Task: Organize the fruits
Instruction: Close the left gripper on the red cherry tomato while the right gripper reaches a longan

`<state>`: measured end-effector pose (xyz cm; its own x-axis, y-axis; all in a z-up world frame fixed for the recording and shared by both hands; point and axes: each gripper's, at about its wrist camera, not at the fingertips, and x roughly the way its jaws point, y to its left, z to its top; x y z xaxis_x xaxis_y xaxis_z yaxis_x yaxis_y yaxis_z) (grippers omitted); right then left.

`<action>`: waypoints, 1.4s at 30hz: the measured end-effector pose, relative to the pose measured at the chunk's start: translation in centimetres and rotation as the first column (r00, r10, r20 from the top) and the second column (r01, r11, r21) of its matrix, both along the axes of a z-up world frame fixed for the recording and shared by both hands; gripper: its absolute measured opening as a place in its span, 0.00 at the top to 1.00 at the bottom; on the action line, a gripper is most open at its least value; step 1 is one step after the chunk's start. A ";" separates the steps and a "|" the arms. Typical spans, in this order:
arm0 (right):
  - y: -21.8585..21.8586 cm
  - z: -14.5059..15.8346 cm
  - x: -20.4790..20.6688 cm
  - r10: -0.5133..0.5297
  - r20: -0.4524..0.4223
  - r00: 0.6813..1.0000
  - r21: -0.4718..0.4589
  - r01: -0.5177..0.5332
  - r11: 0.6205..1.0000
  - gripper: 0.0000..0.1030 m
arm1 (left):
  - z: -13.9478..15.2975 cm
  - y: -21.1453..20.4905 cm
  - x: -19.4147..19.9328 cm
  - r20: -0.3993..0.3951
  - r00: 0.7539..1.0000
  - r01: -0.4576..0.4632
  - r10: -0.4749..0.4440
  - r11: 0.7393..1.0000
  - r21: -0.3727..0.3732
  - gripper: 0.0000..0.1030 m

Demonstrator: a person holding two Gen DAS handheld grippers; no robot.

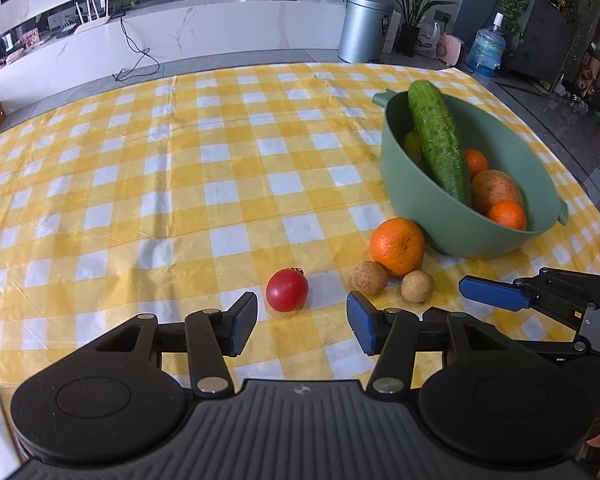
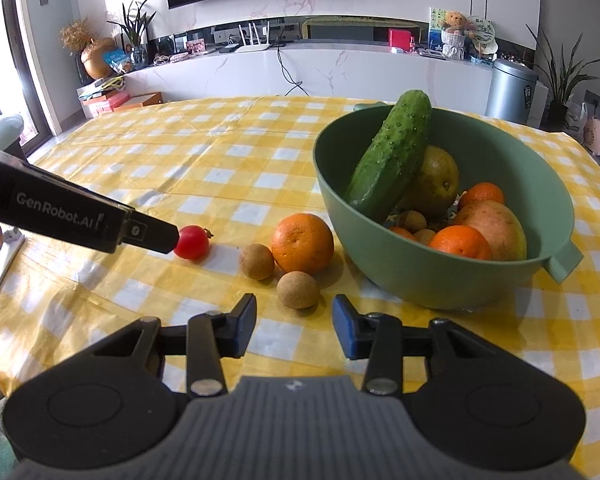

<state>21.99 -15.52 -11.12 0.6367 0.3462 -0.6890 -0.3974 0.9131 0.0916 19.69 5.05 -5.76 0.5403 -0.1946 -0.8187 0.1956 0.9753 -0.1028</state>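
- The left gripper [image 1: 302, 322] fills the bottom of the left wrist view, its fingers [image 1: 242, 326] spread wide and holding nothing; the red tomato [image 1: 287, 290] lies on the desk [image 1: 140, 168] just beyond the gap between them, slightly toward the left finger
- The right gripper [image 2: 294, 326] sits at the bottom of the right wrist view, fingers [image 2: 244, 328] likewise wide apart and empty; a small brown round fruit [image 2: 298, 290] lies just past the gap
- Centre of that frame: a second small brown fruit [image 2: 257, 262] and a large orange [image 2: 302, 243], both touching or nearly touching (hard to tell which)
- The green bowl [image 2: 440, 280] stands at the right, just beside the orange, holding a cucumber [image 2: 392, 160] leaning on its rim, a pear [image 2: 436, 180], a mango [image 2: 496, 228] and smaller oranges [image 2: 460, 242]
- The desk wears a yellow-and-white checked cloth [image 2: 220, 160]
- In the right wrist view the left gripper reaches in from the left edge, its tip at the tomato
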 end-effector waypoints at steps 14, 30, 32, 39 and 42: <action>0.5 -1.3 2.1 -0.011 -0.024 1.000 -0.010 0.011 1.000 0.70 | -2.7 -0.1 2.4 -0.047 0.998 -0.029 0.029 1.000 0.002 0.46; 0.8 -1.7 2.3 0.023 -0.025 0.999 0.003 -0.023 1.000 0.77 | -3.1 -0.5 2.8 -0.055 0.997 -0.049 0.050 0.998 0.032 0.69; 0.7 -1.6 2.2 0.024 -0.023 0.999 0.002 -0.023 1.000 0.77 | -2.9 -0.6 2.7 -0.047 0.997 -0.052 0.054 0.998 0.037 0.69; 0.3 -0.8 1.5 0.041 -0.007 0.999 0.000 -0.041 0.999 0.77 | -0.8 -1.7 1.3 -0.008 0.999 -0.041 0.042 0.998 0.049 0.69; -0.1 -0.2 0.9 0.048 0.002 0.999 0.005 -0.048 0.999 0.77 | 0.5 -2.3 0.6 0.013 0.999 -0.035 0.034 0.999 0.041 0.69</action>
<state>22.86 -15.59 -11.32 0.6207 0.3800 -0.6858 -0.4409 0.8925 0.0954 20.27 2.71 -5.25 0.5563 -0.1421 -0.8188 0.1626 0.9848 -0.0604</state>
